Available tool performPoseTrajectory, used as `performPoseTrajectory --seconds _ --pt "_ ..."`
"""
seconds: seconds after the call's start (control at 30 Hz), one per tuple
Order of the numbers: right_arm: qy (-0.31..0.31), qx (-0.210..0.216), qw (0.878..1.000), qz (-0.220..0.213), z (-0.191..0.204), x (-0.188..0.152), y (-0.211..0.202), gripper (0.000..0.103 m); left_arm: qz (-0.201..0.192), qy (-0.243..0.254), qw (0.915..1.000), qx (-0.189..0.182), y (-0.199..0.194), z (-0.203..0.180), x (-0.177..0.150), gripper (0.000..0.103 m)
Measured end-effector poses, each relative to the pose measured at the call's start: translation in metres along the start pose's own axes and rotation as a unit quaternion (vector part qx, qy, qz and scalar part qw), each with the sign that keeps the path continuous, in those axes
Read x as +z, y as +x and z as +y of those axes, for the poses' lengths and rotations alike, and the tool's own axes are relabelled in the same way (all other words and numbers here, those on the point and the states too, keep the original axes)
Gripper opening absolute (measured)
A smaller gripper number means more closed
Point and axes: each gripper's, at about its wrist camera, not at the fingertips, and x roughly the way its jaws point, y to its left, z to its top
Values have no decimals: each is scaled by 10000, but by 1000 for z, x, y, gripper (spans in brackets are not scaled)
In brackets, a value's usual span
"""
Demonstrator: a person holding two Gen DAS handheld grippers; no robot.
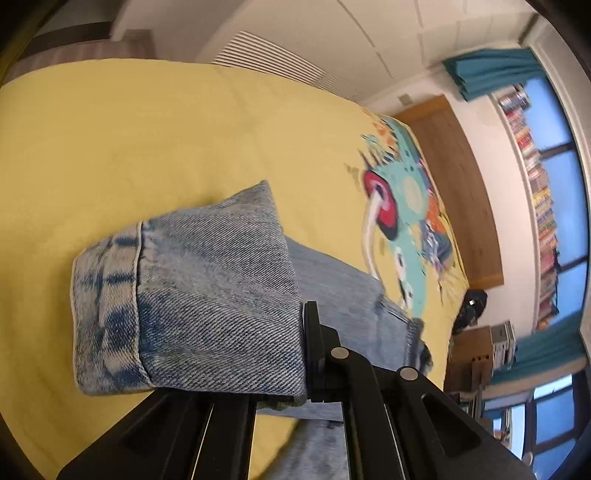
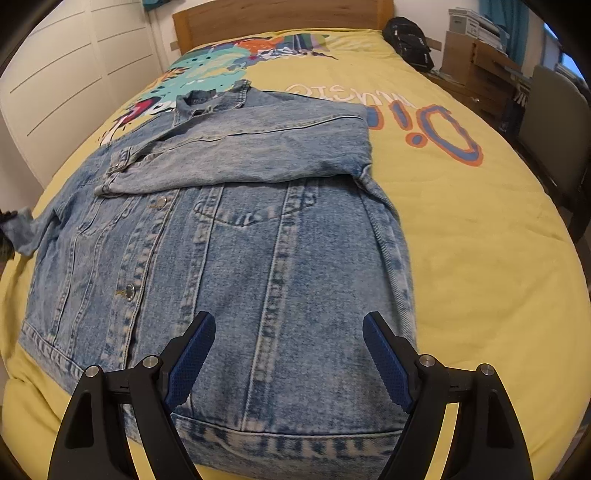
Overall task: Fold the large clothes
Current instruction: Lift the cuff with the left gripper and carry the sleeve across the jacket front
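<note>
A light blue denim jacket (image 2: 236, 236) lies front up on the yellow bedspread (image 2: 480, 258), collar toward the headboard. One sleeve (image 2: 258, 147) is folded across its chest. The other sleeve (image 2: 26, 229) stretches off to the left edge of the right wrist view. In the left wrist view my left gripper (image 1: 304, 354) is shut on that sleeve's cuff (image 1: 184, 302), lifted above the bed, and the cloth hides most of its fingers. My right gripper (image 2: 288, 336) hovers open over the jacket's lower hem, with nothing between its blue pads (image 2: 192, 354).
A wooden headboard (image 2: 280, 18) stands at the far end of the bed. A black bag (image 2: 408, 40) lies at its far right corner, beside cardboard boxes (image 2: 476, 55) and a chair (image 2: 554, 122). White wardrobe doors (image 2: 74, 74) run along the left.
</note>
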Motion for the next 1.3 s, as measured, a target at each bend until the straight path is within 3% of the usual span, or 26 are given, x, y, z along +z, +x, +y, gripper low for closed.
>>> performPoseTrajectory --seconds 0.33,0.67,1.3 --pt "199 -27 9998 -48 -24 -7 -5 83 347 523 9973 -373 46 -86 -31 3" --pt "360 -51 9993 -84 -46 -11 -10 83 672 957 9911 -630 80 -148 -66 3" --pt "603 -89 9981 -109 -84 -16 -16 83 1293 2089 9640 -1017 133 -257 -148 3"
